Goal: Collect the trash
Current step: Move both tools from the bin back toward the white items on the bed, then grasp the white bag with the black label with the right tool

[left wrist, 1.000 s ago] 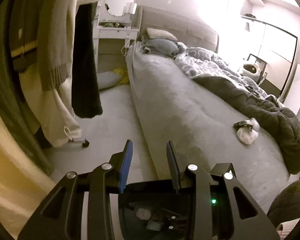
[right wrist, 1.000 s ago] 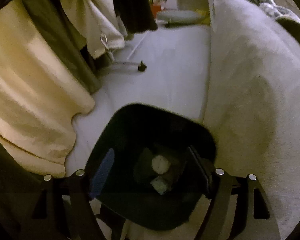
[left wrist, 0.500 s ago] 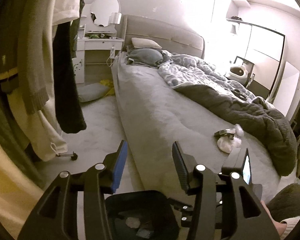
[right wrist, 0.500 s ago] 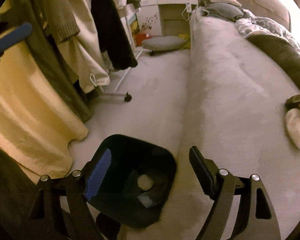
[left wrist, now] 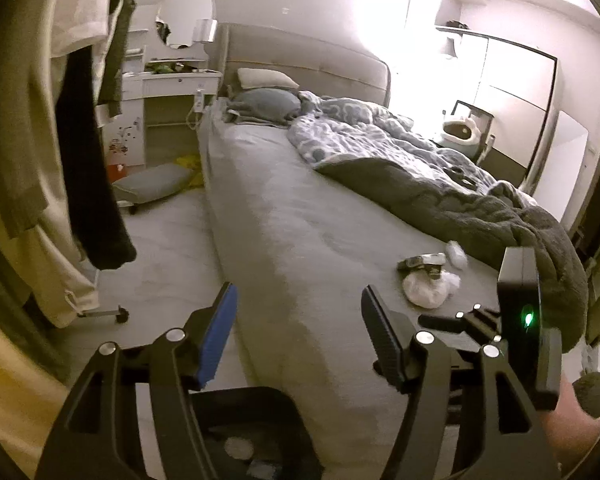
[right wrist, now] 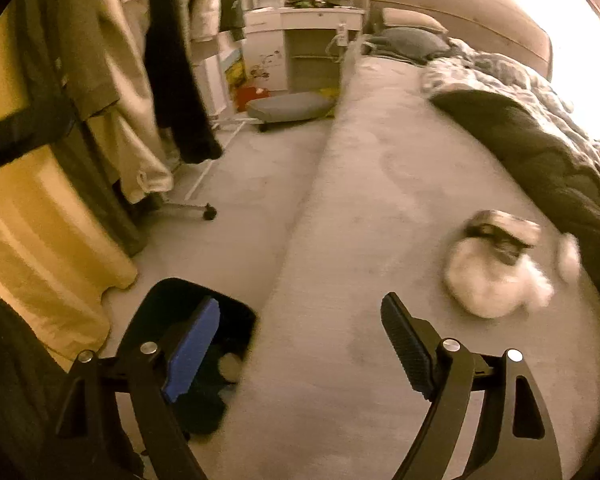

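The bed (right wrist: 380, 208), a broad matte grey slab filling the middle of the frame, gives softly, so the white wad (right wrist: 488, 280) at right of centre – crumpled, plastic-looking, with a dark wrapper (right wrist: 500, 232) on it and a small tissue (right wrist: 568, 256) beside – may sink or slide from a careless pinch. The black bin (right wrist: 160, 308), lower left on the floor, is smooth-walled and narrow, so a drop could miss. Both the left gripper (left wrist: 296, 320) and right gripper (right wrist: 300, 328) have just been opening – jaws apart, nothing between
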The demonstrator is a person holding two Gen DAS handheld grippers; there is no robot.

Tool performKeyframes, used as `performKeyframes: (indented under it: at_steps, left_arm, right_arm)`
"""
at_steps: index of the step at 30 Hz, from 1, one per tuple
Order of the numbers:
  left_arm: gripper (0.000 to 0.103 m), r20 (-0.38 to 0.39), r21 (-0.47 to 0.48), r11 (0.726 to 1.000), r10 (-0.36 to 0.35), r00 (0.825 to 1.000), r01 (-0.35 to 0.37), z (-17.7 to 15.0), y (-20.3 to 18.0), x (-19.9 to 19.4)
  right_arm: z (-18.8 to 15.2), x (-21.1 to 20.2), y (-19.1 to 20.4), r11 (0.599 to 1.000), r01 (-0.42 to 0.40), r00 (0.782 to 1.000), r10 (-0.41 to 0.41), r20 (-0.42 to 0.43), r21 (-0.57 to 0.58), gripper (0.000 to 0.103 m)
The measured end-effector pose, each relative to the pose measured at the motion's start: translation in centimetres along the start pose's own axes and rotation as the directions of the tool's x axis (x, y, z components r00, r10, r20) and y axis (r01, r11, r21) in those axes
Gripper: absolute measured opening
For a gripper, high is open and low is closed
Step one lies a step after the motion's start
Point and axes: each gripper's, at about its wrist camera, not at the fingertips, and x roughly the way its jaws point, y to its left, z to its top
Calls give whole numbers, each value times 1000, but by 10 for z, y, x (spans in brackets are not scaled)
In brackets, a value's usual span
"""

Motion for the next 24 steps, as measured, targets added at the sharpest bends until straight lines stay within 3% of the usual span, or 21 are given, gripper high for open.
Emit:
performKeyframes:
  at_steps: [8,16,20,24]
  left_arm:
    - [77,-44,39,999,-32,999,33,0,-38,26]
    - [85,-80,164,986,-11,997,24,1,-71,54]
    - [87,-115,142,988,-48,992,65,-1,-80,75]
    - [89,-139,206,975,-55,989,83,-3,-99,97]
  right_arm:
    - [5,-22,-54,998,25,999,-27,25,62,85]
    - [16,-24,-98,997,36,999,-38,20,65,88]
    - [23,-23,-117,996,33,999,-35,25,77,89]
    - [27,-18,-137,994,26,999,-28,18,111,89]
